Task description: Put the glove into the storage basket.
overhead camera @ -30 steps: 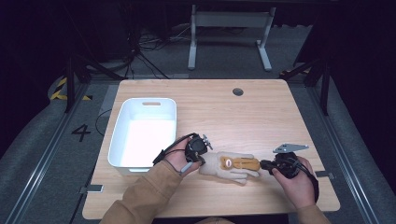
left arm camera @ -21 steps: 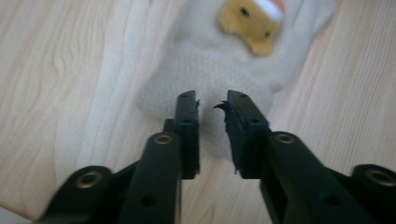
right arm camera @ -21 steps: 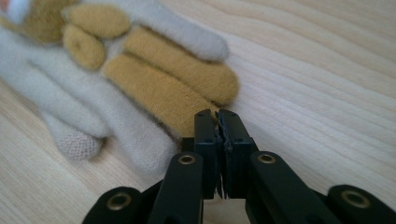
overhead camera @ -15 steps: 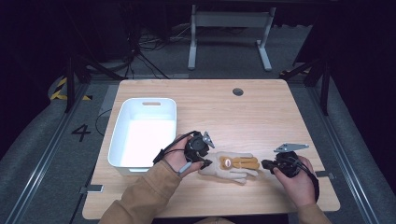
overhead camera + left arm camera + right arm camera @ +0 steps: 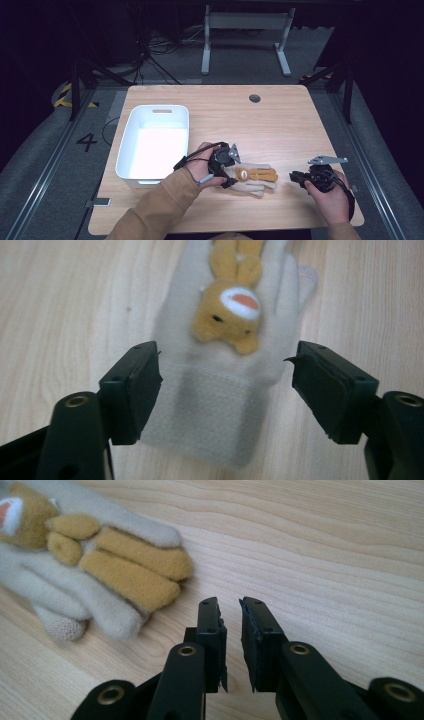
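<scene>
Beige glove (image 5: 225,370) lies flat on tabletop (image 5: 280,125); we've just spread the left tongs (image 5: 225,390) off its cuff, right tongs (image 5: 231,625) slightly apart nearby, empty. Glove looks released.

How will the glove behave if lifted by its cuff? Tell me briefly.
The glove looks like soft knit lying flat on the table, so it would probably droop. It is likely light. The fuzzy cuff should grip well, not slip.
</scene>
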A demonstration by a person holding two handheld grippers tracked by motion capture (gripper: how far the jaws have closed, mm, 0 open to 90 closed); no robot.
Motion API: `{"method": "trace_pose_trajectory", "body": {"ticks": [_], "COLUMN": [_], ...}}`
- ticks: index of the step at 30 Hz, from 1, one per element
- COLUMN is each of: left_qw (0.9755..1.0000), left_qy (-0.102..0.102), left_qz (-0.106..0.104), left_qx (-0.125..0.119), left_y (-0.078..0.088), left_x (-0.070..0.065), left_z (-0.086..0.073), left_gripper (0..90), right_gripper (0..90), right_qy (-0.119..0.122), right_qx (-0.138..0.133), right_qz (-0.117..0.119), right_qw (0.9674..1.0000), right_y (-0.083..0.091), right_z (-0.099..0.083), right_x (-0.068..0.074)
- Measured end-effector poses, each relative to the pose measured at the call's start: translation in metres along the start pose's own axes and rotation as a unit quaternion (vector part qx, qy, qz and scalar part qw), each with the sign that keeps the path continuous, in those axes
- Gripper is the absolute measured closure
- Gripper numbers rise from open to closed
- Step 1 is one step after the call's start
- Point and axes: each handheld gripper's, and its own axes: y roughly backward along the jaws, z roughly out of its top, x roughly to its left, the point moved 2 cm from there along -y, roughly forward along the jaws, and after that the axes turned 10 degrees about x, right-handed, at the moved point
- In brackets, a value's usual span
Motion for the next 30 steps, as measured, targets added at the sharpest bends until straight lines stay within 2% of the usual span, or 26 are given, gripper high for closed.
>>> {"method": "trace_pose_trajectory", "body": {"ticks": [3, 9, 12, 13, 17, 25, 30], "left_qw": [0.9999, 0.9994, 0.9993, 0.9990, 0.9986, 0.9986, 0.9980], "left_qy": [-0.010, -0.029, -0.027, -0.034, -0.043, -0.044, -0.053], "left_qz": [-0.004, 0.004, 0.008, 0.013, 0.010, 0.014, 0.024], "left_qx": [-0.001, 0.018, 0.023, 0.024, 0.028, 0.024, 0.025], "left_y": [-0.005, -0.019, -0.024, -0.026, -0.033, -0.031, -0.030], "left_x": [0.000, 0.002, 0.003, 0.004, 0.002, 0.002, 0.000], "left_z": [0.004, 0.007, 0.009, 0.010, 0.011, 0.009, 0.010], "left_gripper": [24.7, 22.7, 21.6, 21.6, 19.8, 19.2, 17.2], "right_gripper": [78.7, 77.6, 77.3, 77.2, 75.1, 68.0, 67.6], "right_qy": [-0.004, -0.008, -0.006, -0.006, -0.008, -0.005, -0.009], "right_qx": [0.002, 0.000, 0.001, 0.000, 0.000, -0.007, -0.014], "right_qz": [0.004, 0.006, 0.008, 0.008, 0.012, 0.001, 0.012], "right_qw": [1.0000, 1.0000, 1.0000, 0.9999, 0.9999, 1.0000, 0.9998], "right_y": [0.000, 0.001, 0.000, 0.000, -0.002, -0.005, -0.005], "right_z": [-0.003, -0.005, -0.006, -0.006, -0.007, -0.010, -0.009], "right_x": [-0.001, -0.001, -0.002, -0.002, -0.002, -0.011, -0.010]}}
